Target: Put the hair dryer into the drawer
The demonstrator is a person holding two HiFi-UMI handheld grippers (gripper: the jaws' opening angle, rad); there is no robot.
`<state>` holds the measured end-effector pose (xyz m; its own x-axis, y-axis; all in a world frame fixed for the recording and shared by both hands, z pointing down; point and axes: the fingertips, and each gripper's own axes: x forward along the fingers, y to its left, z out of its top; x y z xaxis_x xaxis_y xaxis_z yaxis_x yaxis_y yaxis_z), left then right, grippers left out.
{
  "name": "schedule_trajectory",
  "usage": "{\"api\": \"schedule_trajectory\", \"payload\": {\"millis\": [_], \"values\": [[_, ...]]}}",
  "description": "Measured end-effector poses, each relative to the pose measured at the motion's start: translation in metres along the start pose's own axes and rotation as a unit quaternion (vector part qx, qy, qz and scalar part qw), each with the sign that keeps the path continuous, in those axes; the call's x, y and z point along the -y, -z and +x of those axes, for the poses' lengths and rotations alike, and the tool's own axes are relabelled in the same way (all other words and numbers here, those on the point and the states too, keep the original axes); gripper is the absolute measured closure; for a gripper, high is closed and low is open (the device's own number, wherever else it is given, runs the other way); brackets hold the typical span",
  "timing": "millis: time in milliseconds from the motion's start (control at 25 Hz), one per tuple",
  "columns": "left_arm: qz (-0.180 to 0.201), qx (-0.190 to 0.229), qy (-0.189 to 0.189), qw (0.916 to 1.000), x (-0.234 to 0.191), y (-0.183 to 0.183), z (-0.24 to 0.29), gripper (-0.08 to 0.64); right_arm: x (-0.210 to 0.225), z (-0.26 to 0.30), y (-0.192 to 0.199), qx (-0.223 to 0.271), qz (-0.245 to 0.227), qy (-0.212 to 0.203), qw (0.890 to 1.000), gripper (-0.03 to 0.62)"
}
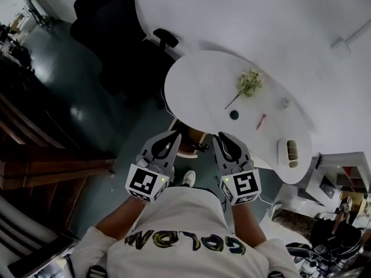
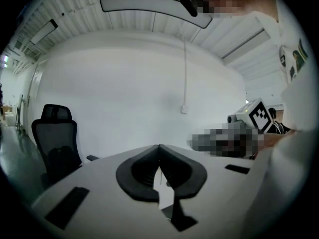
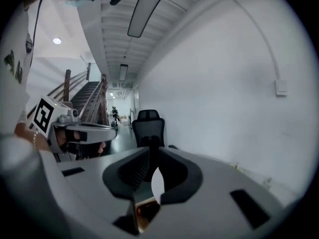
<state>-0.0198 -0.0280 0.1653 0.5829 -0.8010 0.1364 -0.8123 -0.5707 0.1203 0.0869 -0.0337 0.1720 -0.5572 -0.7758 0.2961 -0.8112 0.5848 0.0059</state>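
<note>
No hair dryer and no drawer shows clearly in any view. Both grippers are held up side by side in front of the person's chest, above the floor by the near edge of a white table (image 1: pixel 197 86). My left gripper (image 1: pixel 173 136) has its jaws shut tip to tip with nothing in them (image 2: pixel 159 147). My right gripper (image 1: pixel 223 138) also has its jaws drawn together, empty (image 3: pixel 152 151). Each gripper view catches the other gripper's marker cube at its side, the right one (image 2: pixel 259 114) and the left one (image 3: pixel 44 114). A brown wooden piece (image 1: pixel 191 145) peeks out under the table edge between the grippers; what it is I cannot tell.
On the table lie a sprig of flowers (image 1: pixel 249 83), a small dark round thing (image 1: pixel 234 114), a red stick (image 1: pixel 261 120) and a white box (image 1: pixel 289 152). A black office chair (image 1: pixel 110 33) stands at the table's far left by the white wall. Wooden stairs run along the left.
</note>
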Motion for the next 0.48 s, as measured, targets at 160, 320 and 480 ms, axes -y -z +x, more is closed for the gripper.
{"api": "schedule_trajectory", "payload": {"millis": [160,320,480], "values": [[0.006,0.027,0.002,0.9996,0.009,-0.028,-0.009,0.548,-0.007,-0.016,-0.027,0.024,-0.012,-0.004,1.000,0.529],[0.021,0.047,0.003,0.9987,0.010,-0.044,-0.017,0.548,-0.013,-0.026,-0.044,0.045,-0.011,0.001,0.999,0.548],[0.022,0.059,0.007,0.9980,0.009,-0.053,-0.015,0.548,-0.017,-0.028,-0.056,0.064,-0.011,0.002,0.998,0.563]]}}
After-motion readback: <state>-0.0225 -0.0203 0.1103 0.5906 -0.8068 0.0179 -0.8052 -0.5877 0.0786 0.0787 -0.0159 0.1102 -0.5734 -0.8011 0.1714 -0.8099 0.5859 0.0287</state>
